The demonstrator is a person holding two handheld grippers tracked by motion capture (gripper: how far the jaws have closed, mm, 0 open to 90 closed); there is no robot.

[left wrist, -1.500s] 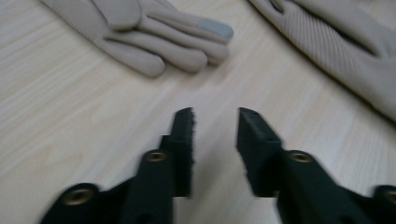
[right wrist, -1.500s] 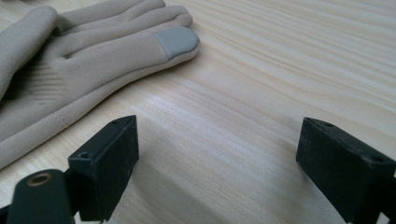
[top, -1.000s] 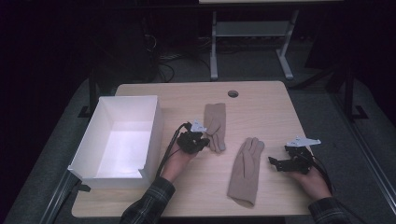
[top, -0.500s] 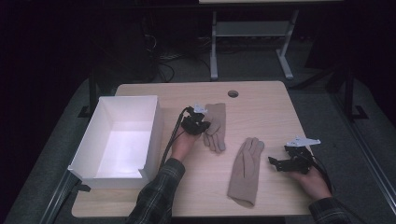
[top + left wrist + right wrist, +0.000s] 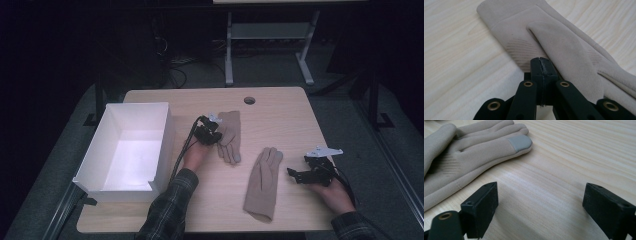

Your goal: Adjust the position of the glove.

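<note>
The left tongs [image 5: 214, 131] pinch the glove [image 5: 229, 135] mid-frame, the right tongs [image 5: 300, 174] wait wide open, so next comes lifting it toward the white box [image 5: 161, 135] at left.

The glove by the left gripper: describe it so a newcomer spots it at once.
On the wooden table, just right of the white box, lies the farther beige glove. Unlike the nearer glove, it touches the shut left gripper.
</note>
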